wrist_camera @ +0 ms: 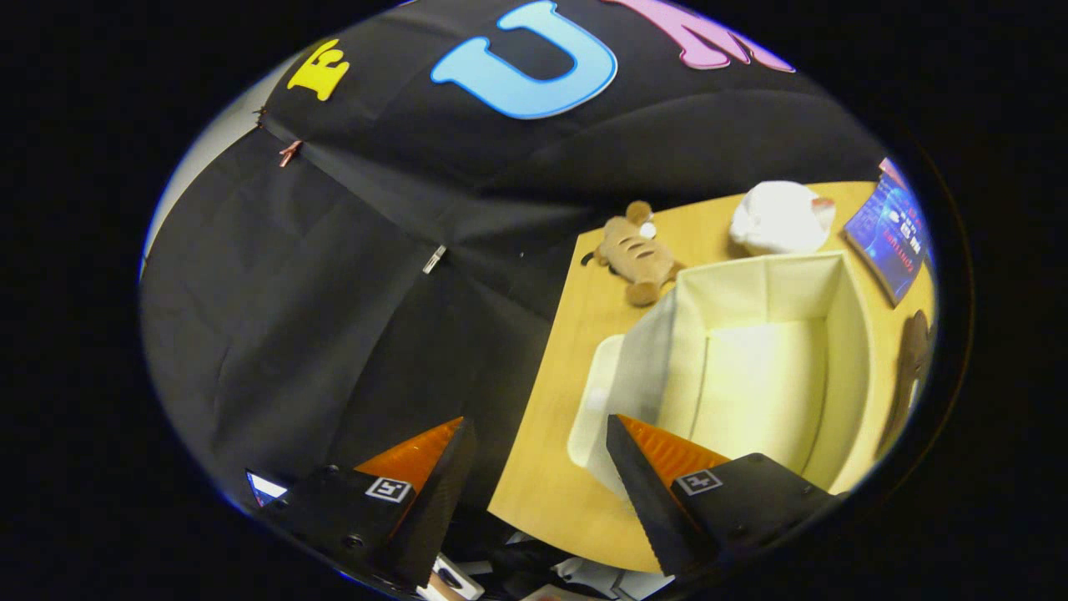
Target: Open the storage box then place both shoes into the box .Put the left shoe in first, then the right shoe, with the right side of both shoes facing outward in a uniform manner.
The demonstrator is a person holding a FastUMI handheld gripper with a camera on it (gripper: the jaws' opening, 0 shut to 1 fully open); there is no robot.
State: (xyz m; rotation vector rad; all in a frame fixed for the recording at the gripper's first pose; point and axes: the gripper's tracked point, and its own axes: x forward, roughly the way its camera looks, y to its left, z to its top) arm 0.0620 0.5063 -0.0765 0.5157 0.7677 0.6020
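Tongs [541,492] spread wide, gripping nothing, hovering above the storage box [763,367] near its flap. Box sits open and bare inside on the bench [551,467], likely ready for the left shoe; plush toy [634,255] just behind the box.

The open storage box [768,367] sits on the table [551,467] at the frame's right, its lid [594,401] lying at its left; a plush toy [636,253] lies upper left of it, a crumpled cloth [780,217] above
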